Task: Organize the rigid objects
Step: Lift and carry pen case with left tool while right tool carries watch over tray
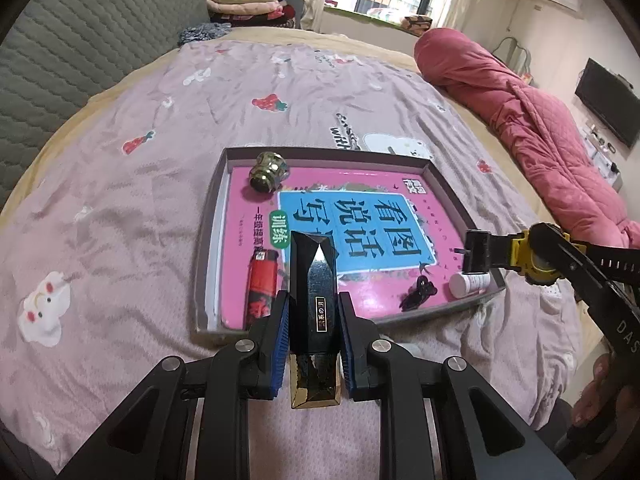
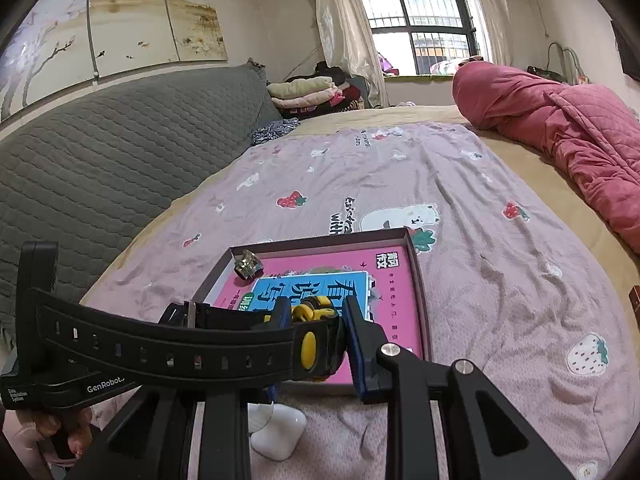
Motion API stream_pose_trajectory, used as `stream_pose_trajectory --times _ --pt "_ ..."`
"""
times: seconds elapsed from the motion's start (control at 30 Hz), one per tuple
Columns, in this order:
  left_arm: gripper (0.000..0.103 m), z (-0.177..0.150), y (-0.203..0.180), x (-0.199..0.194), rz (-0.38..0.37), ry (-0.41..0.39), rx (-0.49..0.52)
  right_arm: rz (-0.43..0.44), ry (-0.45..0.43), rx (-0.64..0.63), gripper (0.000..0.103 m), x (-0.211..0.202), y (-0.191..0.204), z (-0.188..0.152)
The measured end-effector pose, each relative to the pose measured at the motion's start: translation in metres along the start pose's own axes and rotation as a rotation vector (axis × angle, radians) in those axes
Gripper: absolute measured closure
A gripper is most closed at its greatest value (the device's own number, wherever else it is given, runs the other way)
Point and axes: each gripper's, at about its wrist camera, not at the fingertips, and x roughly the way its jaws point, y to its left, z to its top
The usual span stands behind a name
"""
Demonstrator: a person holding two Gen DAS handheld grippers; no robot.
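My left gripper [image 1: 313,332], bottom centre, clamps a faceted black-and-gold bottle [image 1: 314,280] upright over the tray [image 1: 444,184]; my right gripper [image 2: 316,340] grips a black-and-yellow watch [image 2: 312,344], strap trailing left.

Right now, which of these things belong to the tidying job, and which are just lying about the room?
Part of the job:
- black-and-gold bottle in the left gripper
- black-and-yellow wristwatch in the right gripper
- shallow box
- brass fitting
- red lighter
- small white bottle
- white earbud case

Just lying about:
- pink quilt
- folded clothes
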Motion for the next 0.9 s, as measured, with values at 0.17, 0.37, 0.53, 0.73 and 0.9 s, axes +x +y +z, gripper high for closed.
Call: stream_pose_trajectory --times 0.17,0.37,0.53,0.73,0.9 --pt "0.08 0.008 -0.001 0.007 0.001 0.003 0.0 0.001 0.01 0.011 0.076 0.011 0.002 0.005" --pt "0.08 0.013 0.0 0.018 0.001 0.008 -0.006 -0.008 0.022 0.031 0.076 0.024 -0.001 0.009" --pt "0.08 0.014 -0.003 0.022 -0.003 0.012 -0.003 -0.012 0.027 0.045 0.076 0.029 -0.005 0.01" --pt "0.08 0.017 -0.006 0.03 -0.005 0.017 0.001 -0.026 0.029 0.072 0.076 0.03 -0.012 0.01" --pt "0.08 0.018 -0.008 0.038 -0.005 0.02 0.003 -0.041 0.048 0.101 0.076 0.036 -0.018 0.008"
